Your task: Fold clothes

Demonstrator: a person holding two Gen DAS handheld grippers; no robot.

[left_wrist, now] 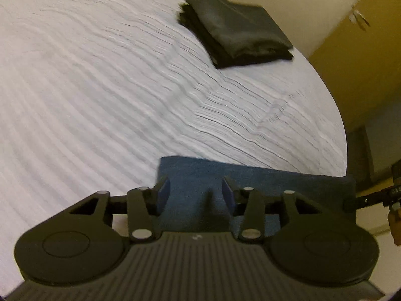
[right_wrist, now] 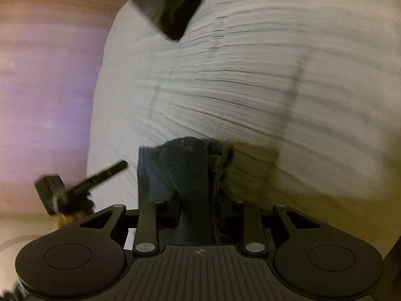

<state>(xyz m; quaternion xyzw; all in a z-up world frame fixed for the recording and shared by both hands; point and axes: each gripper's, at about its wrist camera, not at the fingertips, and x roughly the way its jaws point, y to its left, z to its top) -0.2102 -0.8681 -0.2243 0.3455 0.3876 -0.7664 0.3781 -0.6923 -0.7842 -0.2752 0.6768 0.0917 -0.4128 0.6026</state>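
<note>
A dark blue garment (left_wrist: 275, 183) lies across the near edge of the white bed (left_wrist: 100, 75). My left gripper (left_wrist: 195, 185) hovers over its left part. The blue pads (left_wrist: 163, 193) stand apart and a low ridge of cloth shows in the gap, untouched by either pad. In the right wrist view the same blue garment (right_wrist: 190, 165) is bunched up between the fingers of my right gripper (right_wrist: 198, 200). It fills the gap and hides the fingertips. A folded black garment (left_wrist: 238, 27) rests at the far side of the bed, also seen as the black garment (right_wrist: 170, 2).
A yellow-brown cabinet door (left_wrist: 363, 50) with a metal handle (left_wrist: 359, 17) stands right of the bed. A hand (left_wrist: 396, 228) shows at the right edge. Left of the bed (right_wrist: 250, 75) there is floor (right_wrist: 37, 75), blurred by motion.
</note>
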